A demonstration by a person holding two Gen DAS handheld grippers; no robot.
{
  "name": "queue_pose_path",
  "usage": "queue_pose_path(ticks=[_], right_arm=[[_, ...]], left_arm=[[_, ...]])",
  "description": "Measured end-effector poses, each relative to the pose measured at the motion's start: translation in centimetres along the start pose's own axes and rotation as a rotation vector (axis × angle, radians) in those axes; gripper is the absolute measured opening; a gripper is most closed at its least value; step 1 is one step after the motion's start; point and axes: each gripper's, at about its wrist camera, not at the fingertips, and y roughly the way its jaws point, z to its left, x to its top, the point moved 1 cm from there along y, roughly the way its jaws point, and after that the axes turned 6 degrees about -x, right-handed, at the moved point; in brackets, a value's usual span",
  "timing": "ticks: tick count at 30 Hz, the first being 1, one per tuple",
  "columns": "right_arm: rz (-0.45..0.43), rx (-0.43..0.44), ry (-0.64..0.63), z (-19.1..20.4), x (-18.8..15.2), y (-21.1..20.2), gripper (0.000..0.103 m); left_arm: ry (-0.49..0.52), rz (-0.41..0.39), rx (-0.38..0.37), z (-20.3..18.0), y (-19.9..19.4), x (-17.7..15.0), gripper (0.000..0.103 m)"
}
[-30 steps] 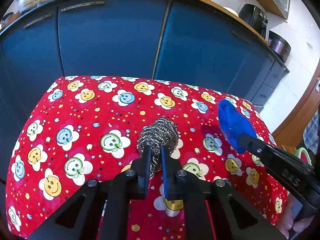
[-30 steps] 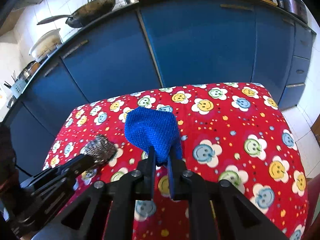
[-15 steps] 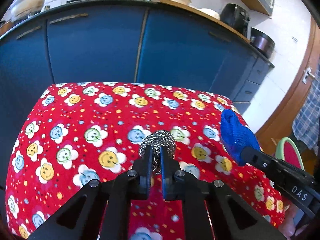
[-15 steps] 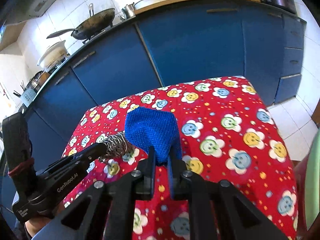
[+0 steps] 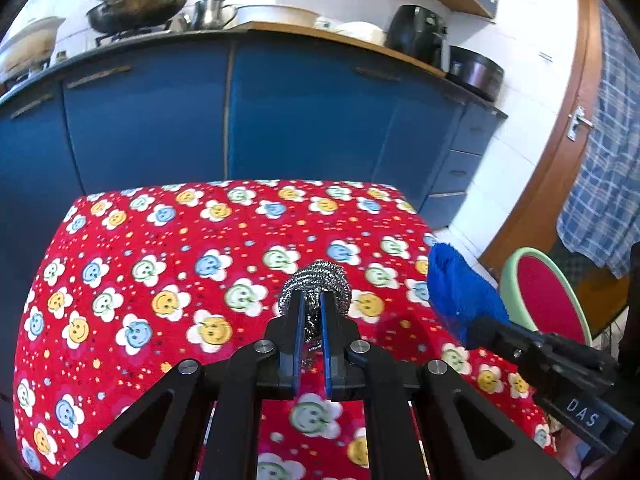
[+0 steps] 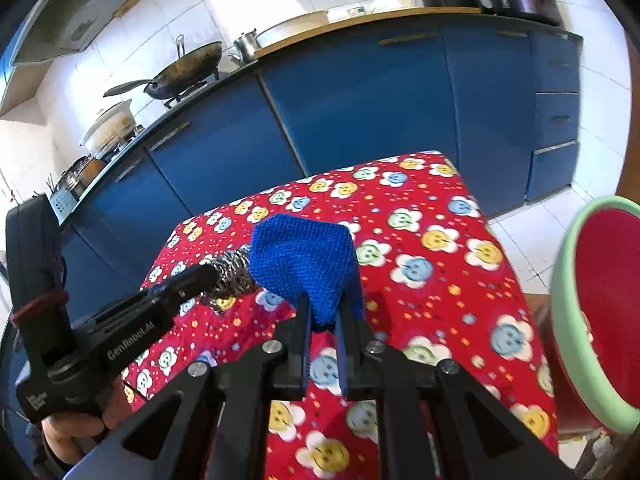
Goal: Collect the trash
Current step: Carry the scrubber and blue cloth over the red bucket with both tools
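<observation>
Both jaws are clamped: left gripper (image 5: 310,320) on the steel scrubber (image 5: 316,288), right gripper (image 6: 322,314) on the blue cloth (image 6: 306,264), both above the red surface (image 5: 160,260). The bin (image 6: 596,312) sits off the surface's edge, so the floppy cloth could snag its rim or slip out mid-swing.

Bright daylight blows out the white wall tiles (image 6: 224,8), fisheye bends the blue cabinets (image 5: 168,128), and the edges go black and blurry.
</observation>
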Motion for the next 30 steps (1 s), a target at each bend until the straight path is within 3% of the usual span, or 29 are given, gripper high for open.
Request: queue_pose_path(ticks=[13,30], right_arm=[[-0.059,-0.06,0.078,-4.1,-1.5,-4.6,0.012],[-0.148,-0.197,0.214,-12.5,-2.4,-10.7,0.012]], left_arm=[[0.096,-0.005,-0.075,-5.9,-0.6,0.4,0.008],[0.258,0.029,-0.243,-17.5,1.5,0.9,0.008]])
